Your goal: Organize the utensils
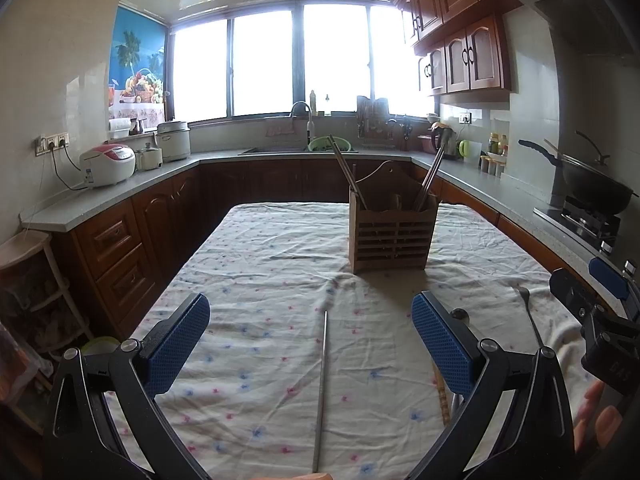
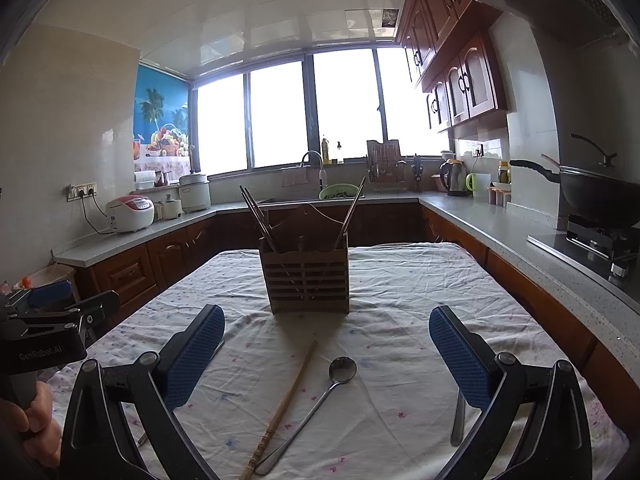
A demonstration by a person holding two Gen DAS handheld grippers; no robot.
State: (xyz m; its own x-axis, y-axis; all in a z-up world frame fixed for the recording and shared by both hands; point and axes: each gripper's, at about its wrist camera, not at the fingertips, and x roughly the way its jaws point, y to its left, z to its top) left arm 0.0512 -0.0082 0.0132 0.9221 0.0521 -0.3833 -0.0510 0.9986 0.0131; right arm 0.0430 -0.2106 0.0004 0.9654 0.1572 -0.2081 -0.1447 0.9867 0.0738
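A wooden slatted utensil holder (image 1: pixel 393 234) stands on the cloth-covered table (image 1: pixel 256 264) with several chopsticks leaning in it; it also shows in the right wrist view (image 2: pixel 307 280). My left gripper (image 1: pixel 311 344) is open and empty above a metal chopstick (image 1: pixel 321 392) lying on the cloth. My right gripper (image 2: pixel 327 356) is open and empty above a wooden chopstick (image 2: pixel 285 408) and a metal spoon (image 2: pixel 320 396). A metal fork (image 1: pixel 530 314) lies at the right, its handle (image 2: pixel 459 420) partly hidden behind my right finger.
Counters run around the table on three sides. A rice cooker (image 1: pixel 107 164) sits at the left, a sink (image 1: pixel 296 148) at the back, a wok (image 1: pixel 592 184) on the stove at the right. The right gripper (image 1: pixel 600 304) shows at the left view's right edge.
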